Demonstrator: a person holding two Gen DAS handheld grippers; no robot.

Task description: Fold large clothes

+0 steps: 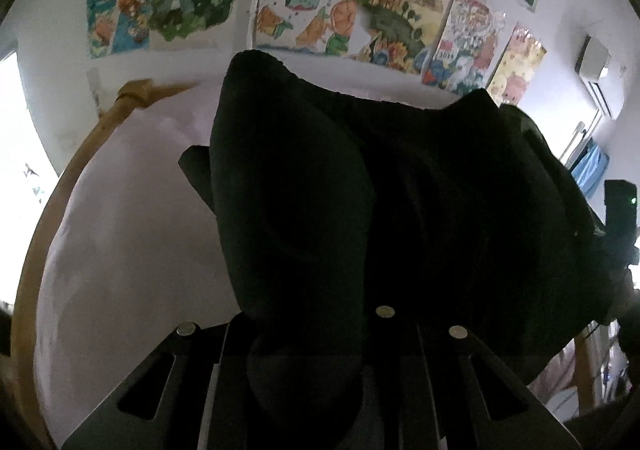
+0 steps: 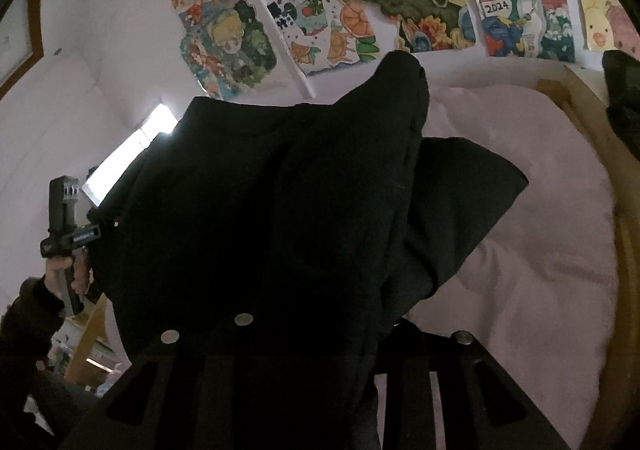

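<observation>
Black garment (image 1: 400,210) is being held aloft above the pink bedding (image 2: 540,250), pinched by both grippers, bedding at three o'clock; lowering flat is judged next.

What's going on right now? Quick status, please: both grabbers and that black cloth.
Left gripper shut on black garment. Right gripper shut on it too. Garment hangs between them over pink bedding. Nothing in the way.
</observation>
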